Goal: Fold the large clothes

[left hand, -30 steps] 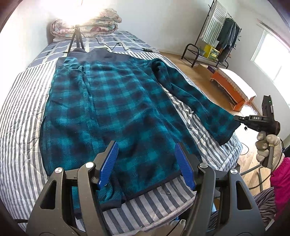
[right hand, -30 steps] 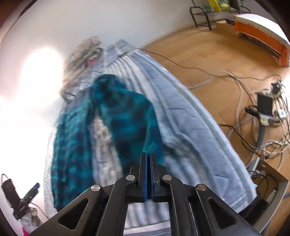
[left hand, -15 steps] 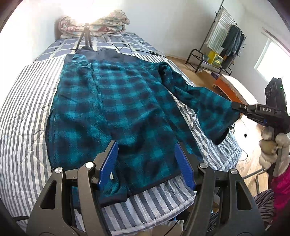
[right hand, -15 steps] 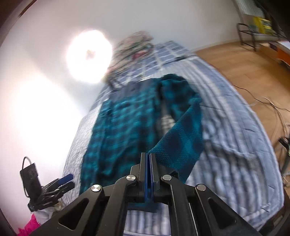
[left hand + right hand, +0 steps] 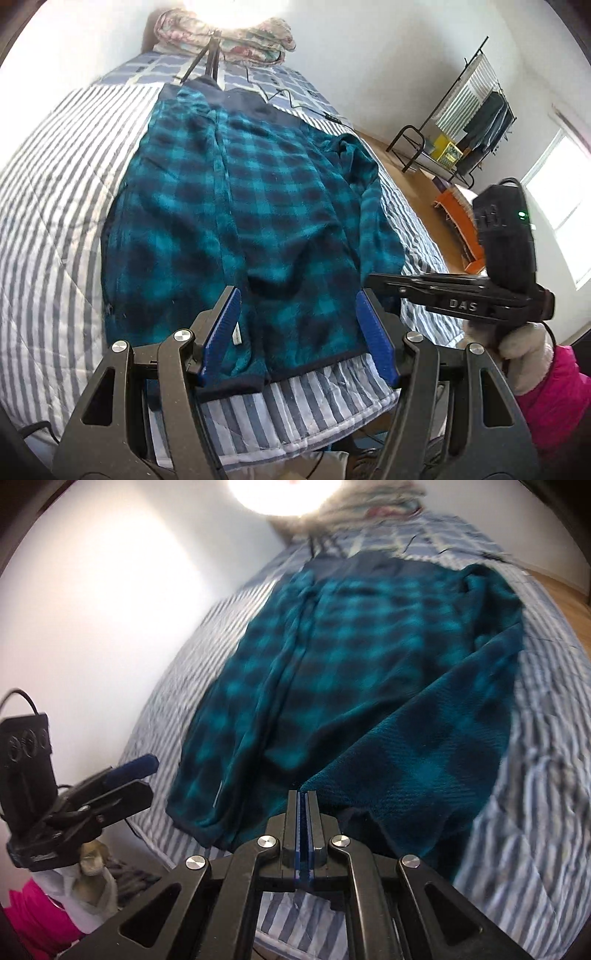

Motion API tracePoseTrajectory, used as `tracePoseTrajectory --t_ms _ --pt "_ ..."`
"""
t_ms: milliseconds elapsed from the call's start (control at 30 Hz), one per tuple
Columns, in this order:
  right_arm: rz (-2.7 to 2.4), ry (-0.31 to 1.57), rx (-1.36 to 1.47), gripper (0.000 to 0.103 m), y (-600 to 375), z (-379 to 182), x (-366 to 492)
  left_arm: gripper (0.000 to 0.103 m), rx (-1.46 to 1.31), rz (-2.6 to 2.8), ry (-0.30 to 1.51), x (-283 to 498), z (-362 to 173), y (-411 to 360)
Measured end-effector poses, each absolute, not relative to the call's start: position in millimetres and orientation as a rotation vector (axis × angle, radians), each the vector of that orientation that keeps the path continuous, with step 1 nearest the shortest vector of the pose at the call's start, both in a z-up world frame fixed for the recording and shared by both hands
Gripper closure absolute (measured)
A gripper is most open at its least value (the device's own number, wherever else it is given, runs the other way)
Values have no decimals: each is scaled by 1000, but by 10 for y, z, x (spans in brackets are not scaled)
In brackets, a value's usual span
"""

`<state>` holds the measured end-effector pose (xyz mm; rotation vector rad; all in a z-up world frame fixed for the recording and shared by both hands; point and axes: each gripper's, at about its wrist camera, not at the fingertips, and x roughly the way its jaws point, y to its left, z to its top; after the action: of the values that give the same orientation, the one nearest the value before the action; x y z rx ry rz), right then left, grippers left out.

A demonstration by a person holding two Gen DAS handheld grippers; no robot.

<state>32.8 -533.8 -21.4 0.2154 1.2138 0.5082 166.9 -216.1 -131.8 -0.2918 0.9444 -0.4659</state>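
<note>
A teal and navy checked fleece jacket (image 5: 240, 203) (image 5: 332, 646) lies flat, front up, on a striped bed (image 5: 55, 221) (image 5: 535, 812). Its right-hand sleeve (image 5: 376, 229) (image 5: 443, 746) is laid over the jacket's body. The cuff end sits at the tips of my right gripper (image 5: 303, 797) (image 5: 369, 278). Those jaws are just starting to open, and the fabric edge is still pinched between the pads. My left gripper (image 5: 299, 332) (image 5: 146, 779) hovers open above the jacket's bottom hem, with nothing between its blue pads.
A tripod (image 5: 210, 62) and folded blankets (image 5: 221, 33) sit at the bed's head, with a black cable (image 5: 295, 103) beside them. To the right stand a clothes rack (image 5: 476, 122) and an orange bench (image 5: 458, 214). A gloved hand (image 5: 517, 343) holds the right gripper.
My right gripper has swung the sleeve from out over the bed's right edge inward, and laid it across the jacket body. The left gripper has drifted slightly and stayed open.
</note>
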Motion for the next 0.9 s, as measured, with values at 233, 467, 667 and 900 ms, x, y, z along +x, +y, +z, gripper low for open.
tracePoseTrajectory --t_ms 233,467,667,900 --pt "578 1197 288 66 -5527 -17 370 36 -357 -540 994 1721 -1460 -2335" --pt "502 1135 338 66 -5950 98 509 36 -497 -567 1048 1998 -1636 -2419" --pt "347 1085 412 64 -6590 70 803 36 -591 -610 1101 2211 -1772 -2598" --pt "196 1059 506 53 -7225 -94 1294 36 -545 -658 1133 2293 -1814 -2970"
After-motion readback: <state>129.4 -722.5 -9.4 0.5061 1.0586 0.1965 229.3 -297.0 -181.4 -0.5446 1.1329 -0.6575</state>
